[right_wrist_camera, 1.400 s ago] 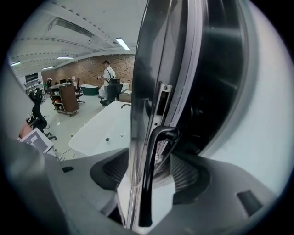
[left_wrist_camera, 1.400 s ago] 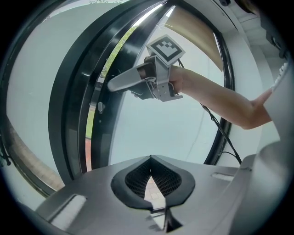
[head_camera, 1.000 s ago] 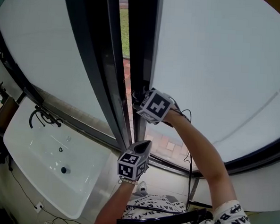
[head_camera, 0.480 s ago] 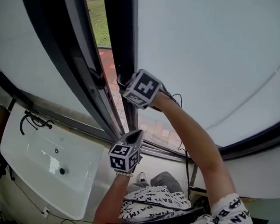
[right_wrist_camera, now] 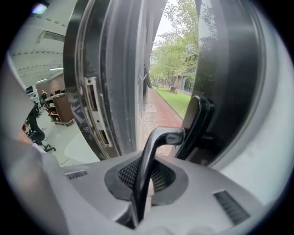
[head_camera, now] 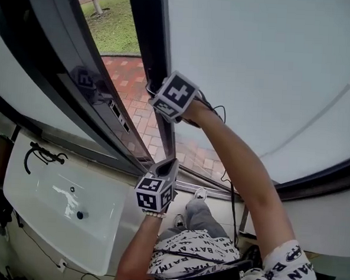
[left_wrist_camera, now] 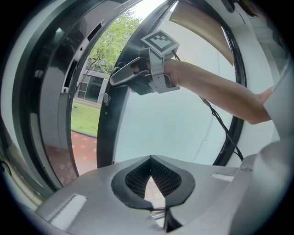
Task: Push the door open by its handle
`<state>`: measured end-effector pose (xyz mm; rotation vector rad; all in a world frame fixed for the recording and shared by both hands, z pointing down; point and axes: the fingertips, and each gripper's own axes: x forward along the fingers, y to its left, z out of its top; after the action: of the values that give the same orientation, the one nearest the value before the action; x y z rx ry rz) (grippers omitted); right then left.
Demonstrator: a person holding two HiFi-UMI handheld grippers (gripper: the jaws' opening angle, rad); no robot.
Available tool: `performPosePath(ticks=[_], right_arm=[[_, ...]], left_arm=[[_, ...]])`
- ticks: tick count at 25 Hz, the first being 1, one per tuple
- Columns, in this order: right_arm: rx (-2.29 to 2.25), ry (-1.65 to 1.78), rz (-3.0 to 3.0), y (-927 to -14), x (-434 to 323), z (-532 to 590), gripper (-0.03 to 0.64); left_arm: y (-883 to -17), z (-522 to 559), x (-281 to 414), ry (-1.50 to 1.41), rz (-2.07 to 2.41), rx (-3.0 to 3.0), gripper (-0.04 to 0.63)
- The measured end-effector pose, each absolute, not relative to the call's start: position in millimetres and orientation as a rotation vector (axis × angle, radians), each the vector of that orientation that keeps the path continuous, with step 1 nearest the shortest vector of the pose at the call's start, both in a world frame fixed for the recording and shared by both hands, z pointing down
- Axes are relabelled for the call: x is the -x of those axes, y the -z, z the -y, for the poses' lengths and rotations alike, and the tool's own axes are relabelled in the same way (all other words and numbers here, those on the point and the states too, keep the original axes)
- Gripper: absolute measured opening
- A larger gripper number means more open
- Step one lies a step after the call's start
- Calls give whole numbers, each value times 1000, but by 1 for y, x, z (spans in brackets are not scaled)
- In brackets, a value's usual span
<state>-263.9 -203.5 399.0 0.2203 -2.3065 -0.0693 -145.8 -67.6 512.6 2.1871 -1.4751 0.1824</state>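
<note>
The door (head_camera: pixel 256 64) is part way open. Red bricks (head_camera: pixel 128 83) and grass show through the gap. The right gripper (right_wrist_camera: pixel 145 179) is squeezed tight on the dark handle (right_wrist_camera: pixel 158 142), which sits on the door's dark edge. The left gripper (left_wrist_camera: pixel 150 170) is lower down, away from the door. Its jaws are pressed together with nothing in them. I think the pushing step is going on now. Next, the right gripper should hold on tight and push outward, so the gap gets wider.

We see red brick paving (head_camera: pixel 128 83) outside, bordered by grass (head_camera: pixel 114 26). Indoors, a shoe (head_camera: pixel 199 193) rests on the pale floor (head_camera: pixel 217 205).
</note>
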Motion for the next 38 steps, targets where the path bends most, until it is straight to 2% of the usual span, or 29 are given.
performPosePath(ticks=[18,38], right_arm=[[-444,-35,2283,-402,220,382,21],[-756,-232,2251,-405,101,588,23]], left_arm=[[-511,228,127,-208,1534,-2178,-12],[-548,370,114,-252,1606,-2131,-12]])
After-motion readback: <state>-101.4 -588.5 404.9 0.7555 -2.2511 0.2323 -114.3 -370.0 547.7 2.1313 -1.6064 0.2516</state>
